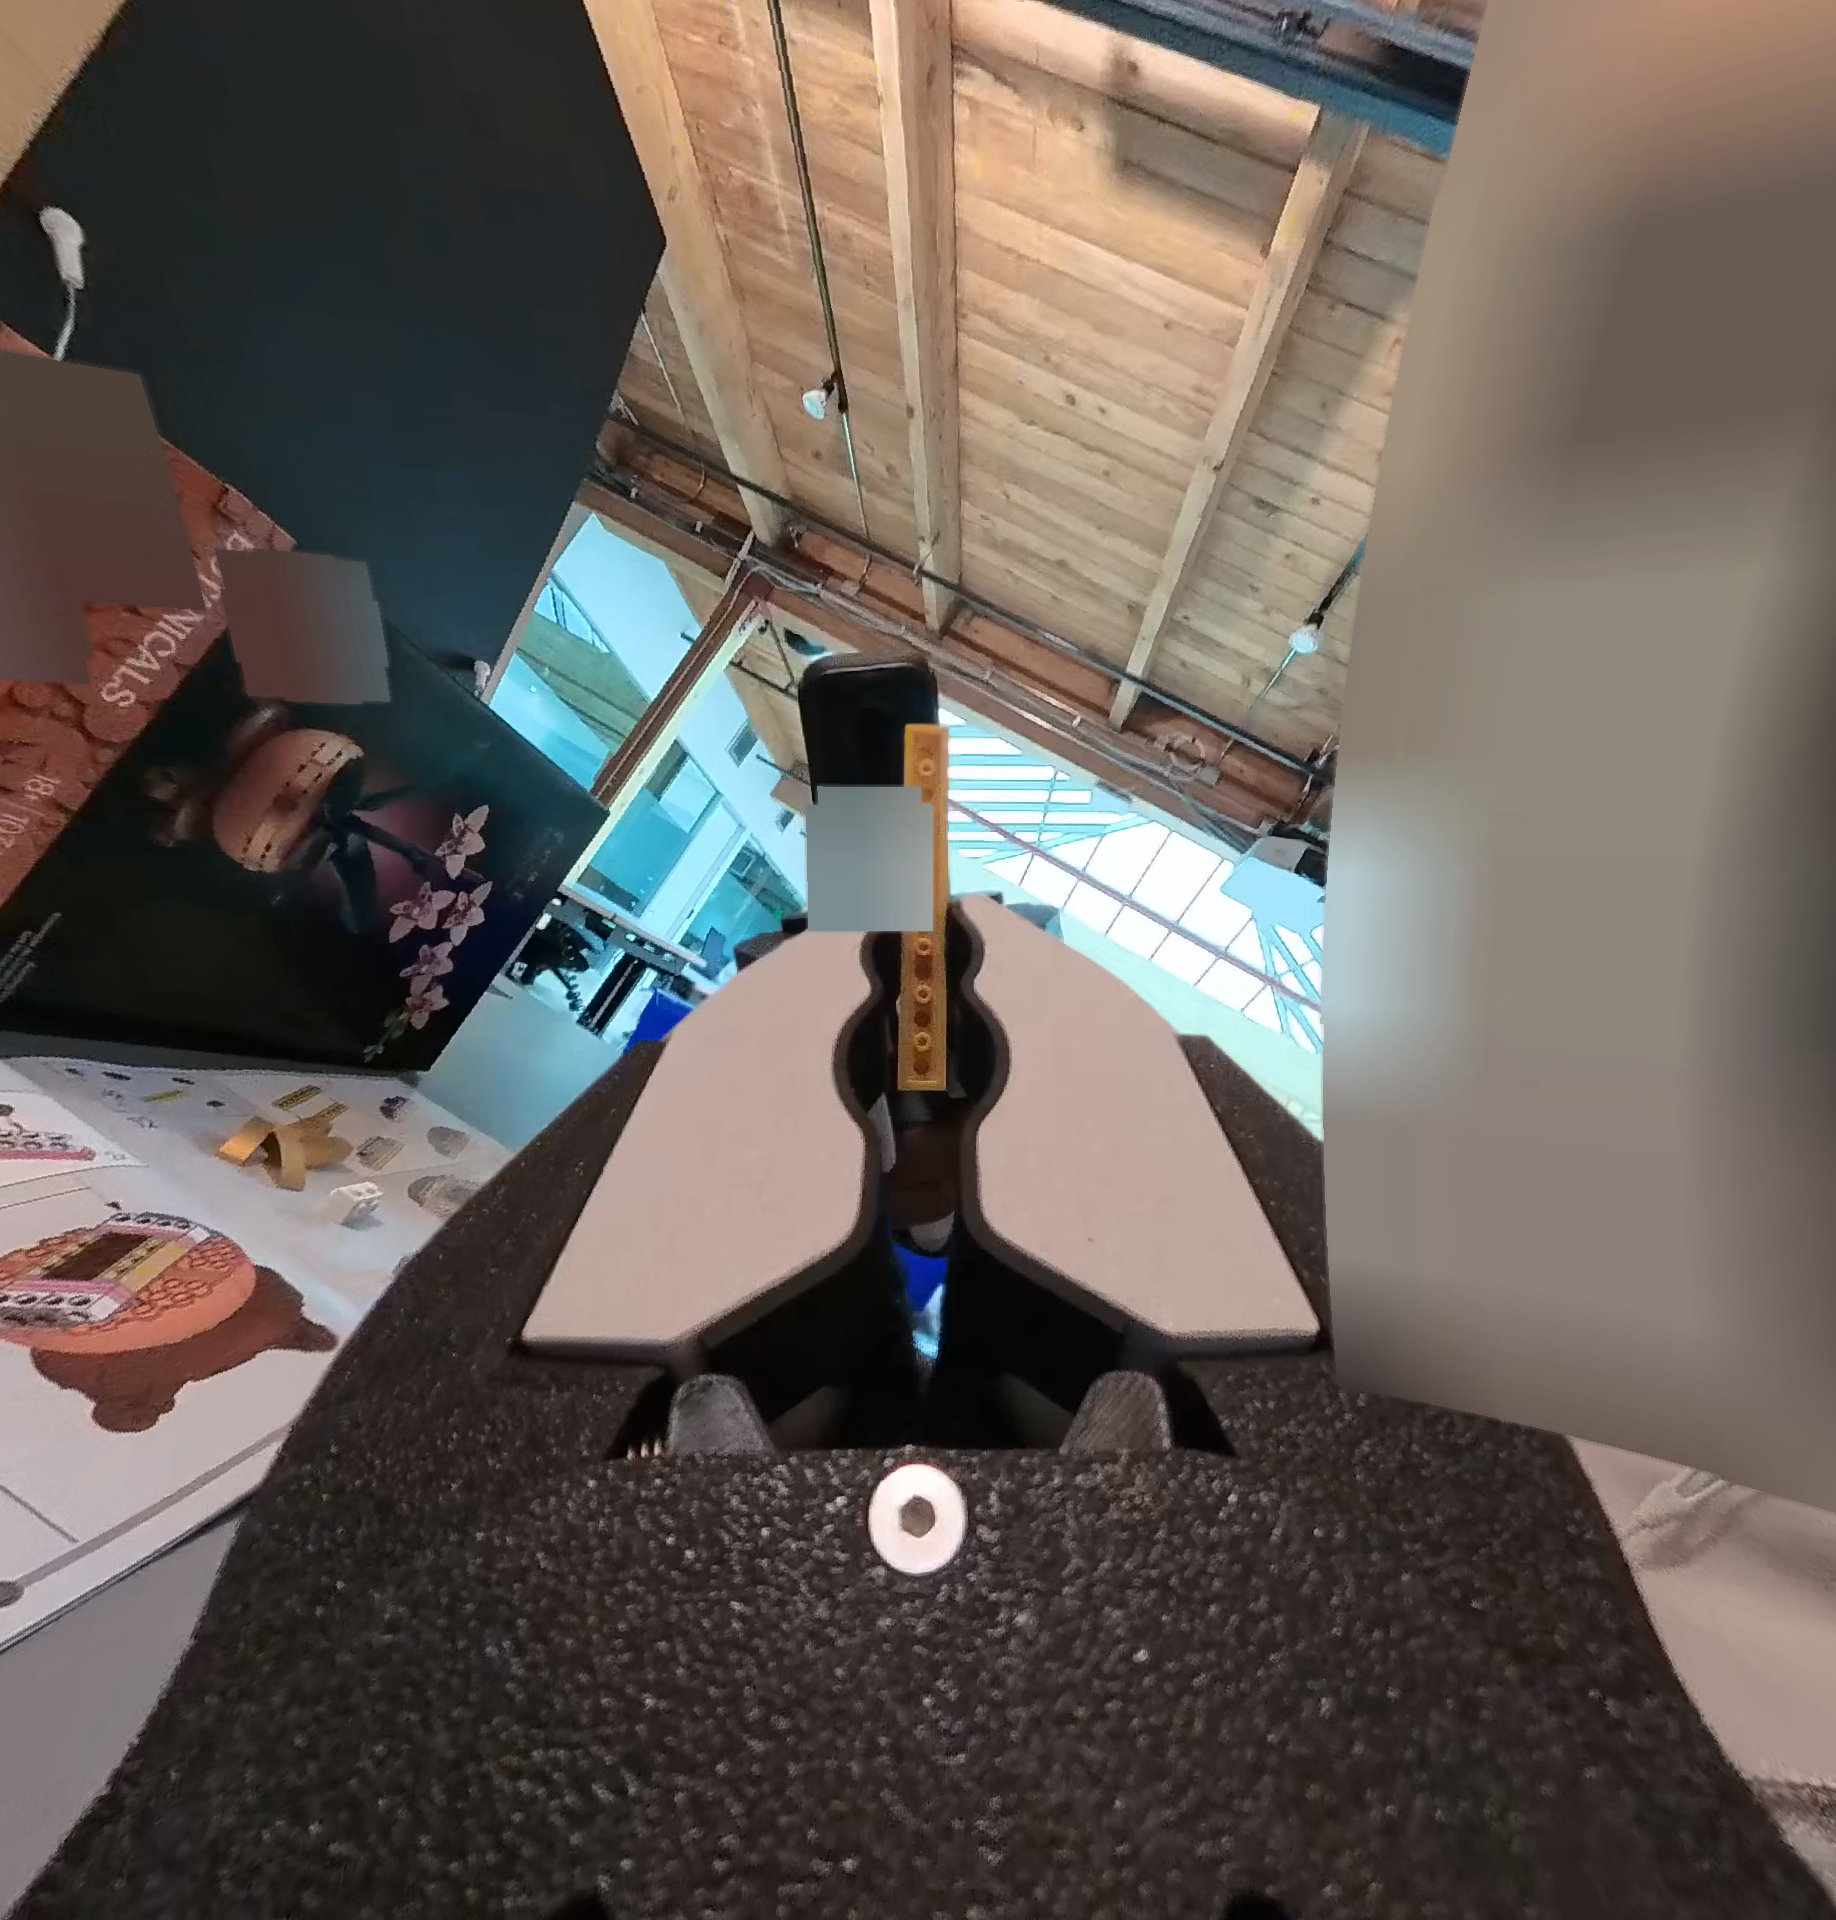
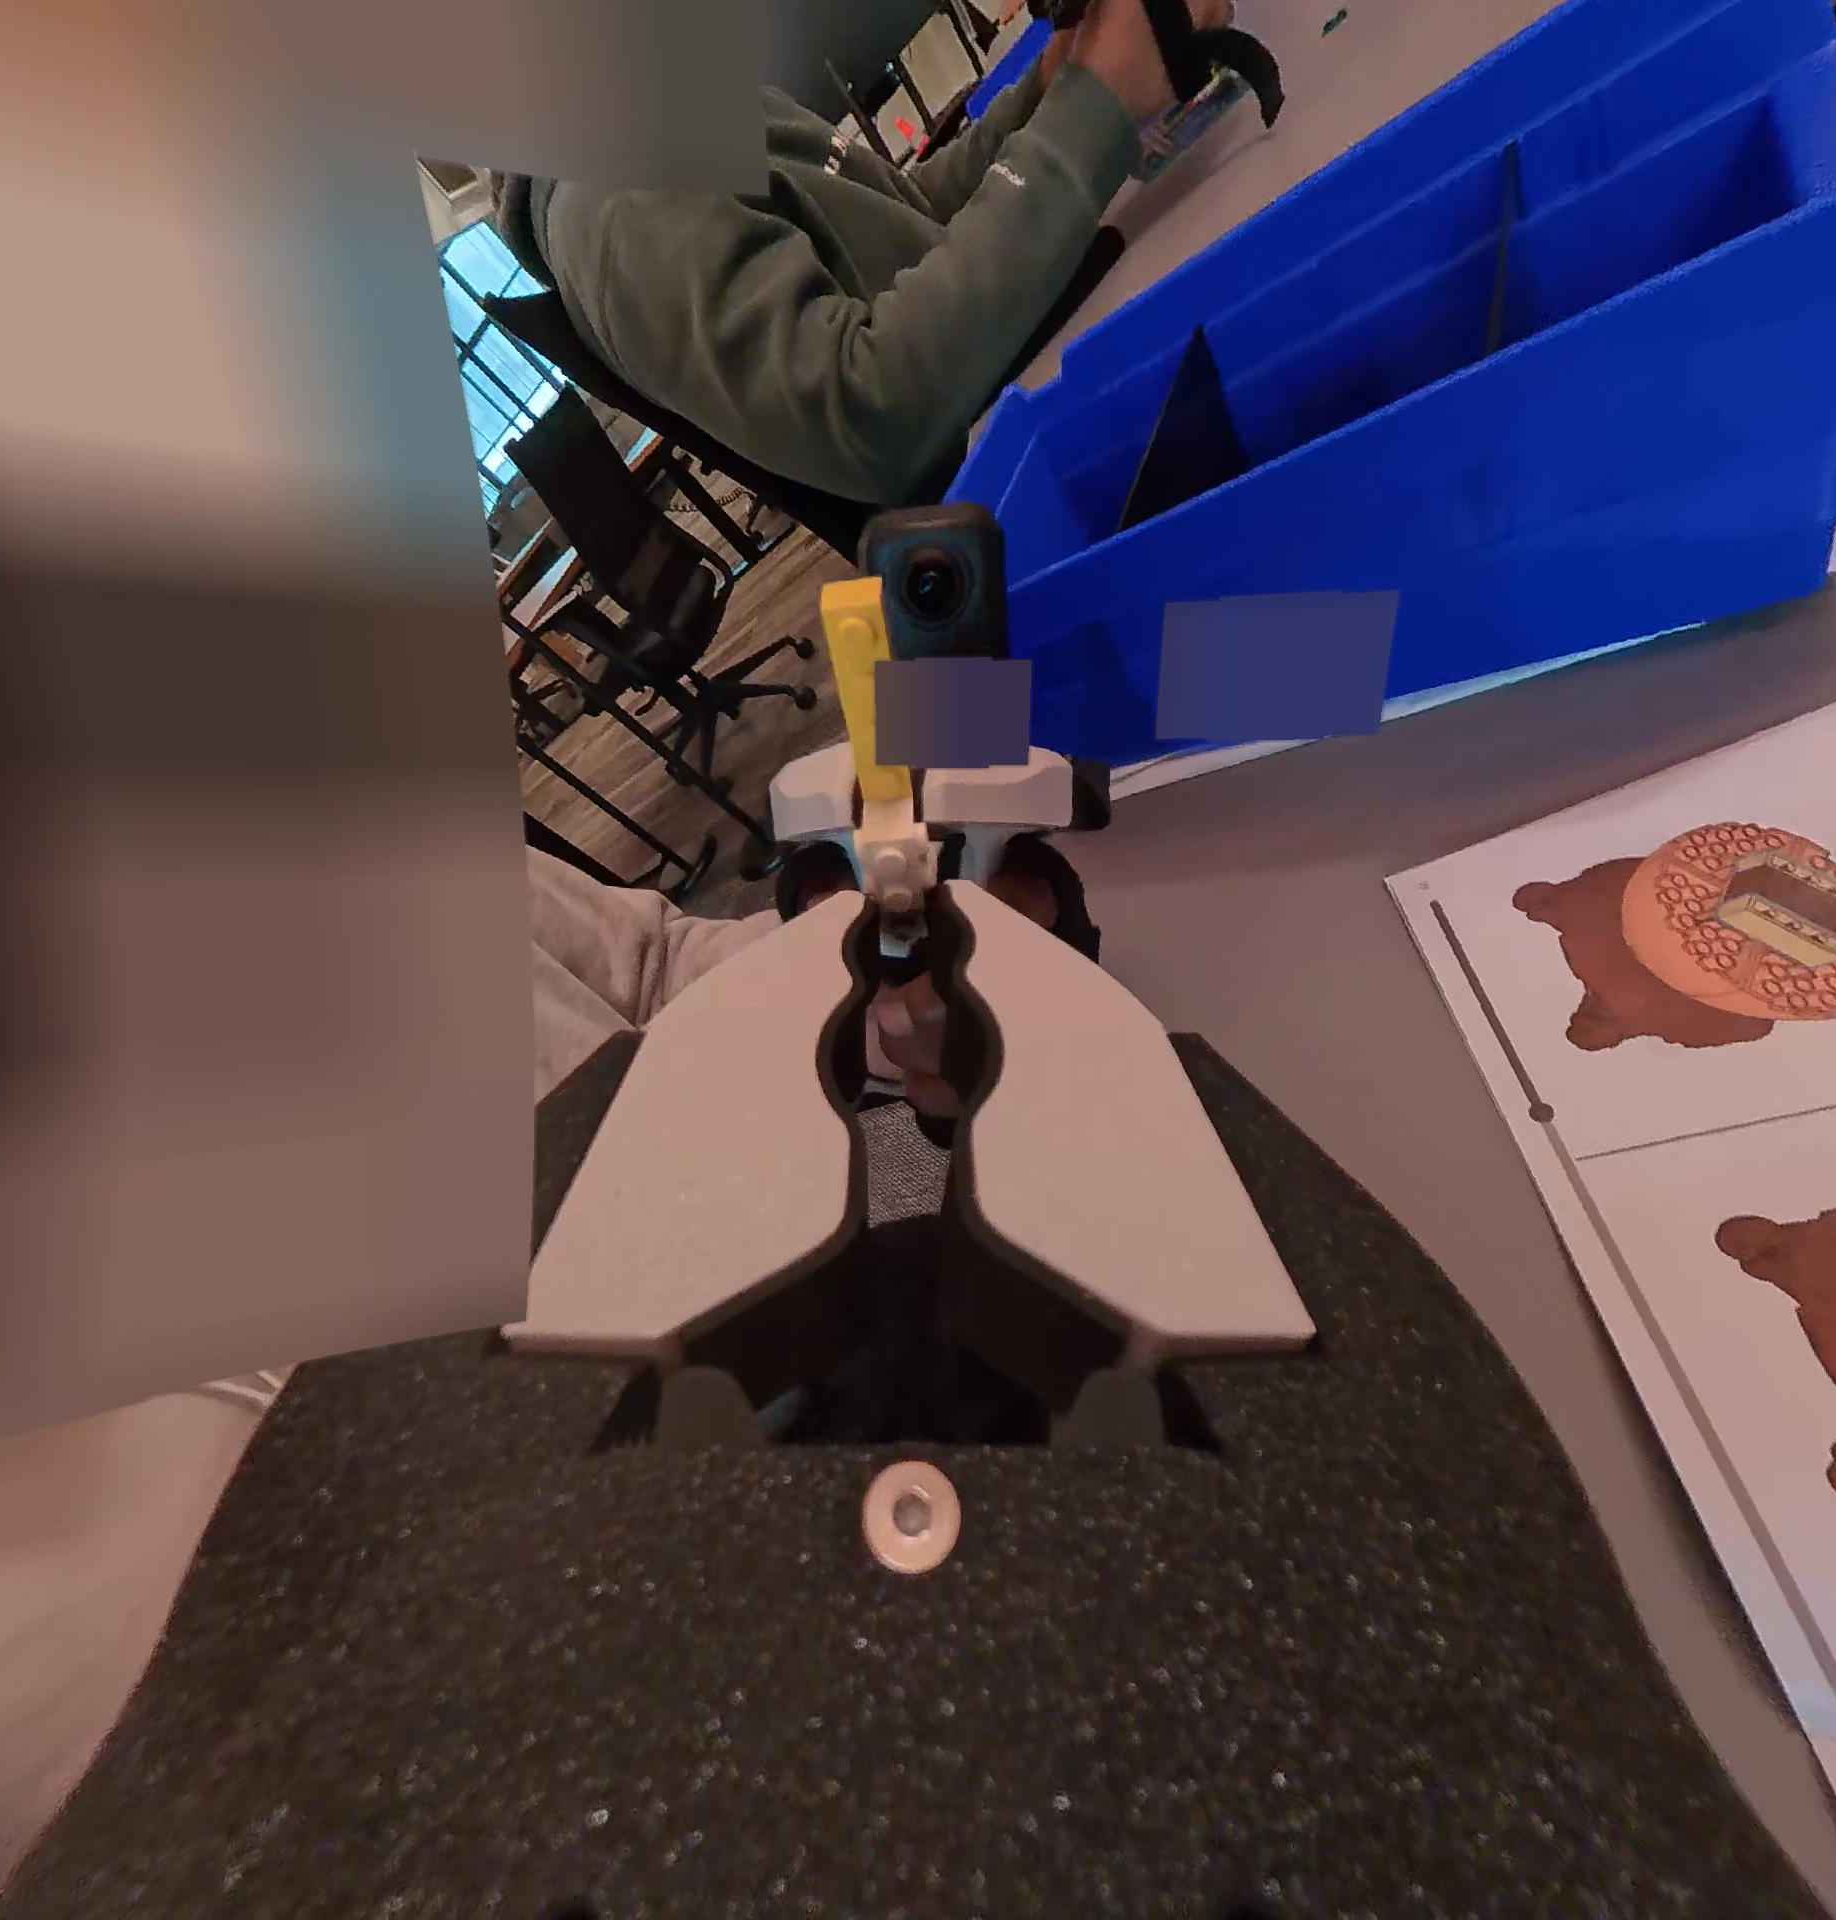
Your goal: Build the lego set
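Observation:
My left gripper points up and is shut on a long yellow plate that stands up between its fingers. In the right wrist view the plate stands tilted, with the left gripper's white jaws around its lower end. My right gripper is shut on a small white piece that meets the lower end of the yellow plate. The two grippers face each other tip to tip. Each view shows the other gripper's black camera.
An instruction booklet lies on the grey table. Loose gold pieces and a white piece rest on it. The set's box stands behind. Blue bins stand at the far right. A person in a green sweatshirt sits beyond. Only a small space, under 4 cm, lies between the two pairs of fingers.

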A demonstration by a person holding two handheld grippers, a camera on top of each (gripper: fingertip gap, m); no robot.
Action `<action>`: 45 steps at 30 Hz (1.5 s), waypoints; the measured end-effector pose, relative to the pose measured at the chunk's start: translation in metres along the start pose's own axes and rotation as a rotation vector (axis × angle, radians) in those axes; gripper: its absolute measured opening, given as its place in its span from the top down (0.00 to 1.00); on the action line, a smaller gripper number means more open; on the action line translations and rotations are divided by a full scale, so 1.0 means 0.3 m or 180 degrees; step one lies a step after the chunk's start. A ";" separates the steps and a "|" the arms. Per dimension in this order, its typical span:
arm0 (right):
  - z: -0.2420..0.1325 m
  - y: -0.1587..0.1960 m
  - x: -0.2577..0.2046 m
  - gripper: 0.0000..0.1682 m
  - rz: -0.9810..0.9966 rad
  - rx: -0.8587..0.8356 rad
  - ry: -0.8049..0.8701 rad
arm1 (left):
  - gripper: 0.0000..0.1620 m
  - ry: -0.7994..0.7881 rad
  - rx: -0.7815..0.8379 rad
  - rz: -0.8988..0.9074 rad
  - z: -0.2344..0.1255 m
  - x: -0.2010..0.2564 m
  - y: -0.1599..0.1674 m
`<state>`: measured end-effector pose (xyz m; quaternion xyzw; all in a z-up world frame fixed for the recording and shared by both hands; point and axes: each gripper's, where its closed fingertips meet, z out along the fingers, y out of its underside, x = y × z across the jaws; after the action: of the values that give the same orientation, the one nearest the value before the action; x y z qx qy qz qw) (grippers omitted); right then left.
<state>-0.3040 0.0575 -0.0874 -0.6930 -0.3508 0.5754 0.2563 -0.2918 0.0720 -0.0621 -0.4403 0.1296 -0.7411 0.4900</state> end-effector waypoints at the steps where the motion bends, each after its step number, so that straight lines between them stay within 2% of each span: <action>1: 0.002 -0.004 -0.002 0.95 0.0003 0.0019 -0.0013 | 0.96 0.0015 0.0025 -0.0031 -0.001 0.002 -0.005; 4: 0.003 -0.010 0.002 0.92 -0.0037 0.0036 0.0009 | 0.96 0.0044 0.0061 -0.0050 -0.003 0.006 -0.010; 7: 0.003 -0.009 0.003 0.95 -0.0091 0.0047 0.0023 | 0.96 0.0041 0.0072 -0.0072 -0.004 0.003 -0.009; 12: -0.007 0.017 0.082 0.95 -0.0445 -0.0062 0.0471 | 0.96 -0.0214 -0.0092 0.0168 -0.017 -0.058 0.018; 16: -0.005 0.027 0.097 0.86 -0.0742 -0.0073 0.0658 | 0.96 -0.0185 -0.0057 0.0112 -0.018 -0.067 0.020; 18: -0.002 0.016 0.091 0.87 -0.0866 0.0029 0.0675 | 0.96 -0.0098 0.0070 0.0045 -0.012 -0.056 0.013; 20: -0.001 0.010 0.074 0.94 -0.0936 0.0117 0.0613 | 0.96 -0.0069 0.0166 -0.0008 -0.010 -0.055 0.008; 22: -0.003 0.011 0.062 0.95 -0.0990 0.0141 0.0597 | 0.96 -0.0010 0.0191 0.0022 -0.010 -0.045 0.007; 25: -0.019 0.024 0.037 0.96 -0.1015 -0.0037 0.0510 | 0.95 0.0151 0.0112 0.0108 -0.002 -0.013 0.020; 28: -0.044 0.045 0.025 0.96 -0.1230 -0.0397 0.0595 | 0.95 0.0237 -0.0115 0.0293 0.004 0.007 0.050; 33: -0.064 0.062 0.004 0.96 -0.1444 -0.0797 0.0669 | 0.95 0.0335 -0.0198 0.0433 0.005 0.032 0.073; 36: -0.062 0.063 -0.013 0.96 -0.1453 -0.0784 0.0665 | 0.96 0.0398 -0.0162 0.0389 0.004 0.044 0.074; 38: -0.054 0.063 -0.037 0.94 -0.1502 -0.0696 0.0571 | 0.96 0.0522 -0.0133 0.0150 -0.001 0.057 0.067; 40: -0.060 0.076 -0.068 0.91 -0.1746 -0.0739 0.0410 | 0.96 0.0726 -0.0067 -0.0399 -0.004 0.074 0.052; 41: -0.073 0.081 -0.067 0.84 -0.1975 -0.0821 0.0450 | 0.96 0.0847 -0.0004 -0.0729 -0.007 0.081 0.038; 43: -0.119 0.084 -0.037 0.76 -0.2755 -0.1078 0.0727 | 0.96 0.1066 -0.0030 -0.1211 -0.011 0.099 0.029; 45: -0.155 0.048 -0.015 0.72 -0.3750 -0.1159 0.1056 | 0.96 0.1163 -0.0215 -0.1381 -0.003 0.120 0.052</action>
<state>-0.2562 0.0472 -0.0859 -0.4962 -0.7208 0.1542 0.4587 -0.2878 0.0341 -0.0535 -0.3330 0.1432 -0.8909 0.2735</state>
